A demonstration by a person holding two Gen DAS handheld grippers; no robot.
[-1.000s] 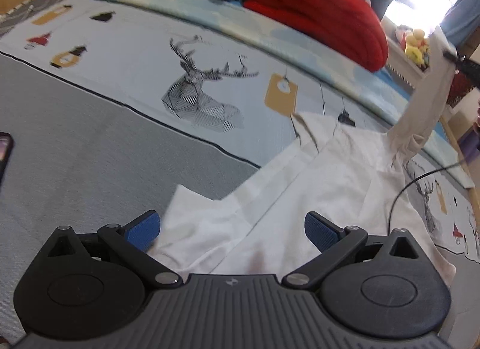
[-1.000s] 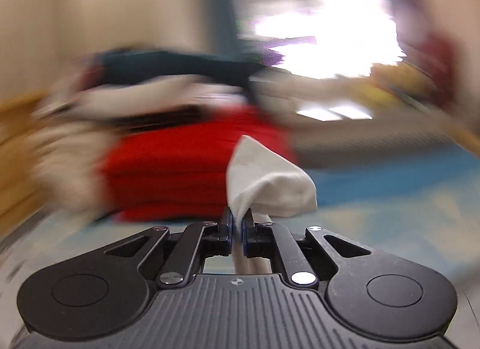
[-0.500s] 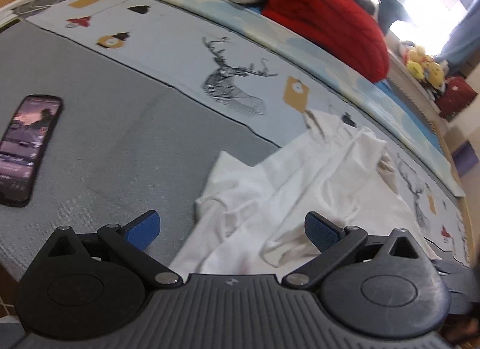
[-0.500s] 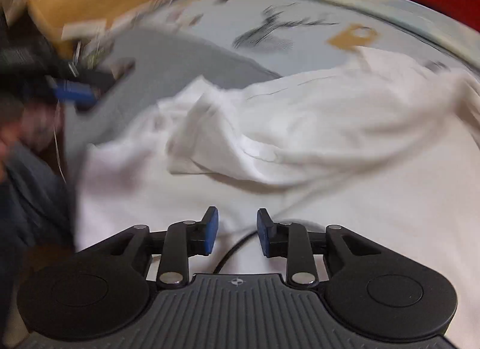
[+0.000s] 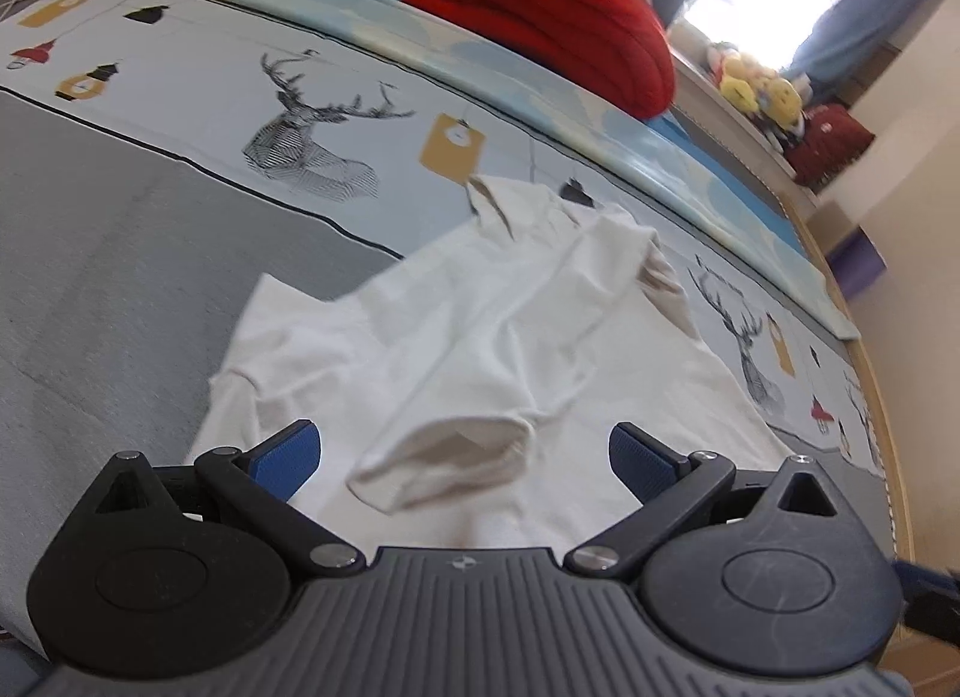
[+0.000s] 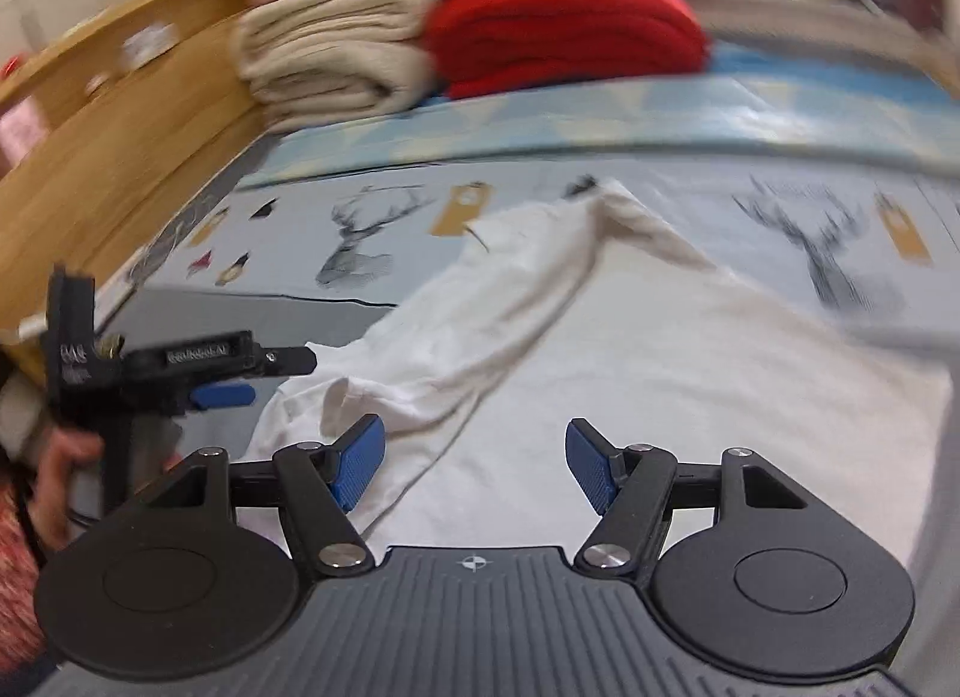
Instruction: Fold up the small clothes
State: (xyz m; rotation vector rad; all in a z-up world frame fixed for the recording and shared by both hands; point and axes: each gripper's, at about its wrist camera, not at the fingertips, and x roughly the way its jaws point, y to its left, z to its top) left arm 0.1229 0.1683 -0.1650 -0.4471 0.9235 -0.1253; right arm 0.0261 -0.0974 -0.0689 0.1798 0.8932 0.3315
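Bed [image 5: 150, 253] spread with a grey and pale-blue cover printed with stag heads. Stacked at its far edge, a red blanket [image 5: 552, 7] beside a folded cream blanket [image 6: 330, 55]; wooden bed frame [image 6: 120, 157] along the side. Lying crumpled mid-bed, a white shirt [image 5: 510, 325], one sleeve folded across its body. Left gripper [image 5: 465, 454] above the sleeve cuff, fingers [image 5: 288, 457] spread wide, holding nothing. Right gripper [image 6: 474, 463] over the shirt, fingers [image 6: 357, 466] opening, nothing between them.
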